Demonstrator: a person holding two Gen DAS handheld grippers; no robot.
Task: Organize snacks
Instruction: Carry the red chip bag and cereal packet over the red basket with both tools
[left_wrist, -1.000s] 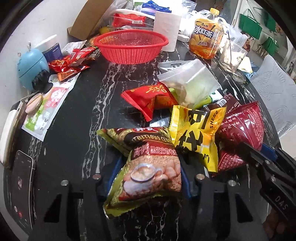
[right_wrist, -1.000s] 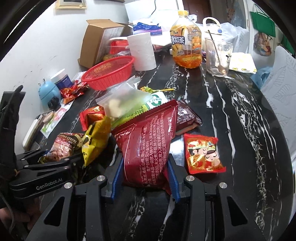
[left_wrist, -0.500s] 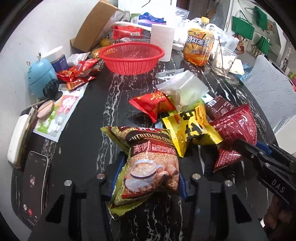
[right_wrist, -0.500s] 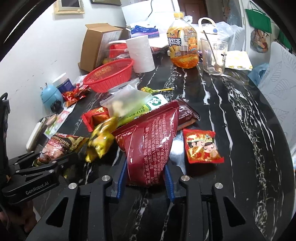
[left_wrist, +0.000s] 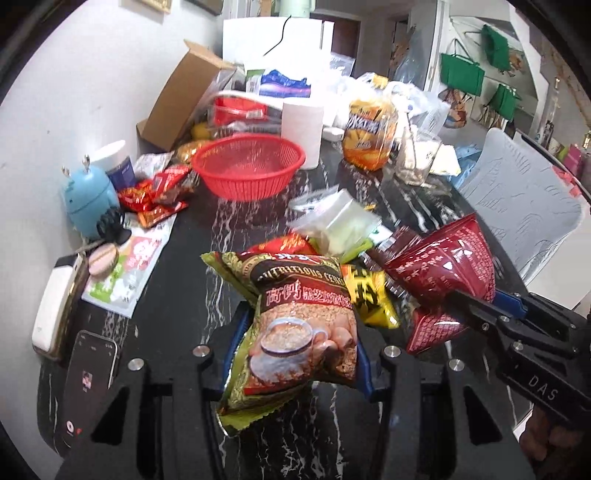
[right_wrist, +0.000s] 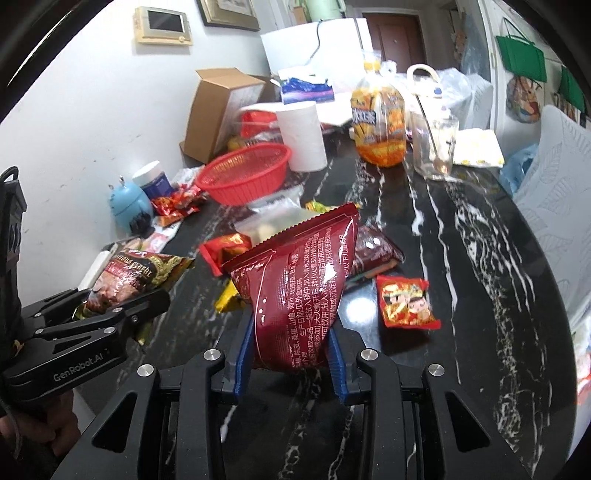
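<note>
Early stage. Left tool (left_wrist: 301, 350) clamps the cereal bag (left_wrist: 295, 325), right tool (right_wrist: 290, 350) clamps the dark red packet (right_wrist: 295, 280), both lifted off the counter (right_wrist: 480, 295). Red basket (right_wrist: 243, 173), far left, looks empty; yellow packet (left_wrist: 369, 299), small red packet (right_wrist: 404, 302) and others remain loose.

Left tool (left_wrist: 301, 345) and right tool (right_wrist: 291, 347), both clamped, angled downward.
</note>
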